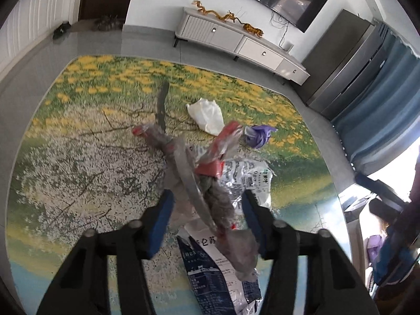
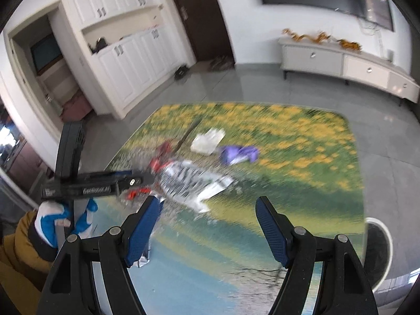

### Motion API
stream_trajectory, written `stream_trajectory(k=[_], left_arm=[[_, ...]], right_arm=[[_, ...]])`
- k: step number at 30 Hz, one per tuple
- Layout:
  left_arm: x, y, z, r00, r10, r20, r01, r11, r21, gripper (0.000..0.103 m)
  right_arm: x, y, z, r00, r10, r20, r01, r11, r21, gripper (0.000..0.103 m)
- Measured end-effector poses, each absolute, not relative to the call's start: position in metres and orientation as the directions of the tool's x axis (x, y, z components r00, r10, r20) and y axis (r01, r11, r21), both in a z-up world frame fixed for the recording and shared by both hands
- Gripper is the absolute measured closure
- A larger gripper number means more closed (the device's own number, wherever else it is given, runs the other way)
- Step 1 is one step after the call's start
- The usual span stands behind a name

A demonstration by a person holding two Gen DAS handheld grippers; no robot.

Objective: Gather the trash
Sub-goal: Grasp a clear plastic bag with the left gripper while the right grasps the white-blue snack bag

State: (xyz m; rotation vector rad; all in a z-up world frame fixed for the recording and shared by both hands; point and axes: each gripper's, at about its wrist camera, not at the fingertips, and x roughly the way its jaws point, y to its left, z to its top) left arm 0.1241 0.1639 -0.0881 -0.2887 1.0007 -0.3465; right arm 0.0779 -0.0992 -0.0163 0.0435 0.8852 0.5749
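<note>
Now the left gripper (image 1: 207,218), jaws half-wide, straddles a clear red-trimmed bag (image 1: 194,183) on the rug (image 1: 78,157) without pinching; centre it, then close. Beyond the bag lies tissue (image 1: 206,115). The right gripper (image 2: 207,225) hangs wide, empty.

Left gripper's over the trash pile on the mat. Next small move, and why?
Probably close the left gripper on the grey crumpled plastic wrapper. The wrapper already lies between the blue pads and neither pad seems to press it. The right gripper hangs open over bare mat, so it has nothing to take.
</note>
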Motion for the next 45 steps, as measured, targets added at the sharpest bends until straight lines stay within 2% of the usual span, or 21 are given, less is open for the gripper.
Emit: stream_trajectory(k=[8,12,15,21,31,34,36,45], left_arm=[[0.118,0.186,-0.099,0.493,-0.501,-0.712,0.148,0.854,-0.499,0.081],[0.114,0.2,-0.1,0.507,-0.558,-0.657,0.155,0.809,-0.568,0.082],[0.11,0.21,-0.096,0.53,-0.566,-0.632,0.162,0.799,-0.58,0.087],[0.103,0.23,-0.09,0.565,-0.576,-0.59,0.17,0.781,-0.6,0.091],[0.084,0.255,-0.094,0.596,-0.59,-0.544,0.158,0.751,-0.641,0.094],[0.078,0.262,-0.093,0.608,-0.587,-0.534,0.155,0.748,-0.645,0.094],[0.076,0.266,-0.093,0.615,-0.583,-0.531,0.151,0.747,-0.647,0.094],[0.064,0.269,-0.083,0.643,-0.558,-0.526,0.142,0.76,-0.634,0.094]], right_arm=[[0.091,-0.051,-0.06,0.326,0.546,-0.772,-0.526,0.783,0.332,0.029],[0.095,-0.03,-0.078,0.253,0.553,-0.794,-0.542,0.761,0.357,0.029],[0.095,-0.014,-0.089,0.196,0.56,-0.805,-0.557,0.739,0.379,0.029],[0.092,0.009,-0.096,0.132,0.581,-0.803,-0.57,0.707,0.418,0.029],[0.086,0.042,-0.104,0.107,0.491,-0.865,-0.608,0.72,0.333,0.029],[0.084,0.047,-0.106,0.123,0.465,-0.877,-0.617,0.728,0.3,0.041],[0.086,0.051,-0.106,0.127,0.456,-0.881,-0.618,0.731,0.289,0.063],[0.074,0.048,-0.098,0.164,0.46,-0.873,-0.647,0.718,0.257,0.065]])
